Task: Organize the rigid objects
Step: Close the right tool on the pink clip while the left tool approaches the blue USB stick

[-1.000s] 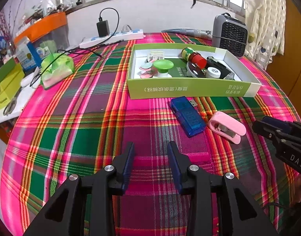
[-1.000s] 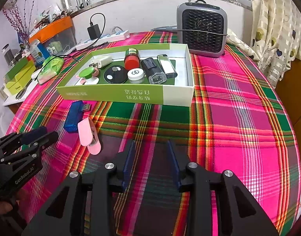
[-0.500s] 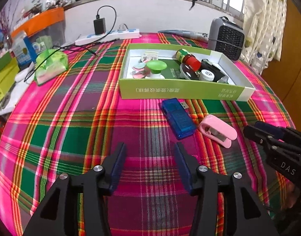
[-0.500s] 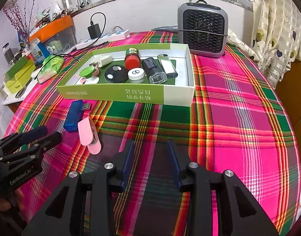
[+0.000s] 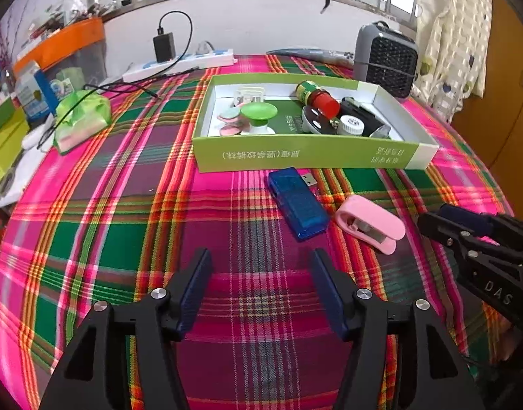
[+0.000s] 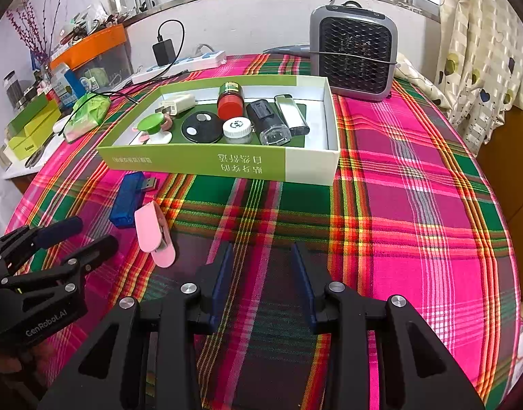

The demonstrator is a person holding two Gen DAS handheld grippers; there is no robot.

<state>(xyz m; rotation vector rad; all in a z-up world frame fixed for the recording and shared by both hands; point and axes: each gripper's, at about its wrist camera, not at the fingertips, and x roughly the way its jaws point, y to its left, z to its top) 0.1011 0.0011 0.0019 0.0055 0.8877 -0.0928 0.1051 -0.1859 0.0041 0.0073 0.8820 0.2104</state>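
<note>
Left gripper [image 5: 259,275] had just opened wide, empty, near the translucent blue plastic USB stick [image 5: 298,202]; right gripper [image 6: 261,266] was half-open, empty. Probably the stick was next for the green cardboard box [image 5: 305,155].

One green box [image 6: 206,165] on the bench, one blue USB stick [image 5: 297,201], one pink clip [image 5: 370,223], one red-capped jar [image 6: 230,100], one white cap [image 6: 237,129], one heater [image 6: 353,53], one power strip [image 5: 179,65].
</note>
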